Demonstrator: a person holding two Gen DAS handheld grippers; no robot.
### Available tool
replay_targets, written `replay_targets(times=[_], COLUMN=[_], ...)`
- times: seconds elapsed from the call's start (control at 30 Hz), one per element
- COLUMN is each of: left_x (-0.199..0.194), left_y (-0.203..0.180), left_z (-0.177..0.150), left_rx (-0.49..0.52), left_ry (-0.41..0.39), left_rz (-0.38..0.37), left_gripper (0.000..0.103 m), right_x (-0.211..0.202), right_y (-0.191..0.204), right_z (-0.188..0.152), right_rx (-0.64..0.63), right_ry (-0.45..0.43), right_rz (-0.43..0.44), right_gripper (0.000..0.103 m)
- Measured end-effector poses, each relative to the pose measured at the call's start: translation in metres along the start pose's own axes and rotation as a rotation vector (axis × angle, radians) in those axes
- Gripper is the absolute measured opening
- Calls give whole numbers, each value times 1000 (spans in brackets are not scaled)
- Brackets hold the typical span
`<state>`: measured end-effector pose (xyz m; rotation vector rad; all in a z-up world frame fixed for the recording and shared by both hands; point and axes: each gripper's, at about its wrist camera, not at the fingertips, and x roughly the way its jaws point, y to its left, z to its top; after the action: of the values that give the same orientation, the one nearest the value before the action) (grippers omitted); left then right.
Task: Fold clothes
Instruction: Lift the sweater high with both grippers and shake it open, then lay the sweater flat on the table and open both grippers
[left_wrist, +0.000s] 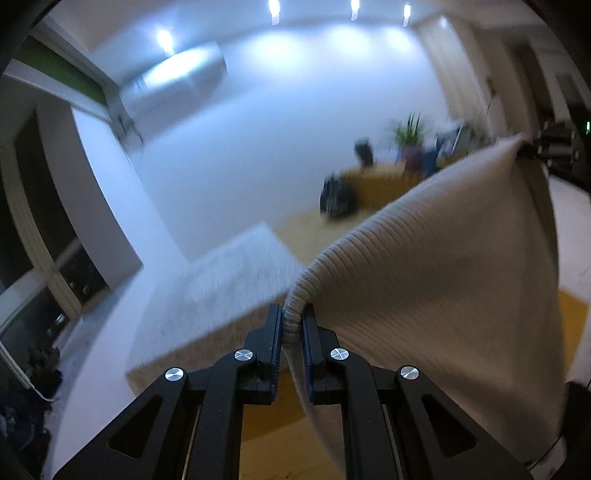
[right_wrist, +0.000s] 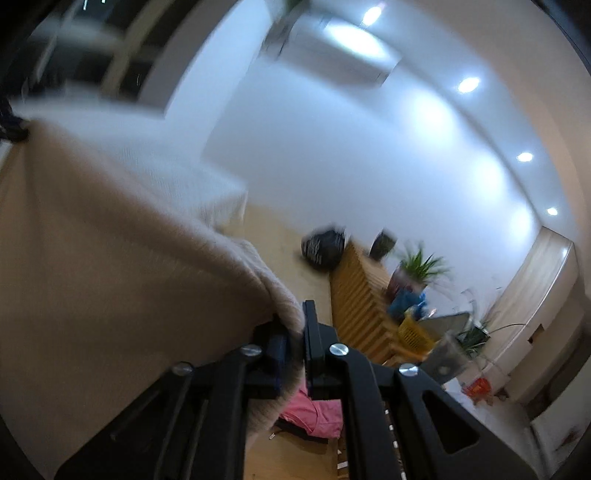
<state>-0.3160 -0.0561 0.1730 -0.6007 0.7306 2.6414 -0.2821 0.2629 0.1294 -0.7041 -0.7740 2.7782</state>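
Sweater (left_wrist: 443, 266), beige and ribbed, hangs in the air, stretched between the two grippers and filling much of both views. Its top edge runs taut from one grip to the other. Behind it stands a white wall (left_wrist: 258, 129) under ceiling spotlights. A pale bed (left_wrist: 221, 280) lies below on a wooden floor (left_wrist: 314, 229). A slatted wooden bench (right_wrist: 362, 295) carries a potted plant (right_wrist: 421, 266), with a dark bag (right_wrist: 321, 247) at its end. Pink cloth (right_wrist: 317, 413) lies on the floor under the right gripper. Left gripper (left_wrist: 293, 325) pinches a folded ribbed edge of the sweater tight between its toothed fingers (left_wrist: 275, 328). Right gripper (right_wrist: 295, 332) likewise clamps a bunched corner of the sweater; the picture is blurred there.
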Motion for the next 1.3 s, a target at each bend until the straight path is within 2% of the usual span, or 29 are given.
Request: replay_targets(times=[0.03, 0.07, 0.1, 0.17, 0.23, 0.27, 0.33, 0.43, 0.5, 0.57, 0.63, 0.73, 0.8, 0.97, 1.07, 1.17, 1.23, 1.27, 1.3], left_x=[41, 85, 127, 201, 235, 245, 242, 215, 192, 174, 155, 143, 141, 149, 152, 152, 151, 150, 150], left_y=[-4, -10, -15, -22, -31, -36, -57, -110, -144, -174, -200, -235, -250, -271, -279, -286, -290, -290, -288], left_z=[-9, -21, -35, -72, -109, -127, -164, -207, -237, -262, -283, -299, -304, -306, -302, -297, -295, -295, -295], left_rx=[7, 12, 9, -67, -147, -185, -232, -234, -242, -266, -281, -263, -251, -248, -237, -199, -176, -172, -178], left_ry=[52, 115, 178, 315, 402, 436, 484, 531, 566, 609, 640, 684, 699, 723, 720, 712, 700, 696, 697], left_rz=[3, 10, 19, -3, -44, -66, -146, -290, -374, -425, -459, -474, -468, -450, -440, -423, -420, -420, -422], left_gripper=[14, 17, 17, 13, 13, 13, 10, 16, 18, 19, 20, 22, 23, 31, 36, 35, 29, 16, 10], right_x=[45, 83, 126, 174, 199, 196, 182, 156, 136, 131, 126, 118, 113, 115, 120, 119, 120, 121, 122], right_y=[18, 31, 45, 59, 65, 67, 79, 95, 107, 108, 114, 123, 128, 147, 150, 133, 122, 117, 112], right_z=[-9, -21, -39, -68, -102, -122, -163, -228, -269, -313, -321, -331, -338, -347, -348, -356, -362, -365, -368], right_rx=[-14, -5, 36, 122, 236, 279, 298, 266, 313, 377, 390, 407, 419, 404, 384, 511, 567, 594, 621], right_ry=[78, 145, 226, 343, 424, 446, 506, 574, 643, 717, 720, 720, 720, 726, 735, 713, 722, 727, 732], right_rz=[49, 90, 147, 215, 301, 341, 393, 371, 394, 430, 438, 449, 456, 480, 456, 461, 446, 438, 430], right_gripper=[23, 30, 30, 30, 30, 30, 31, 33, 35, 35, 35, 35, 40, 42, 42, 42, 42, 42, 42])
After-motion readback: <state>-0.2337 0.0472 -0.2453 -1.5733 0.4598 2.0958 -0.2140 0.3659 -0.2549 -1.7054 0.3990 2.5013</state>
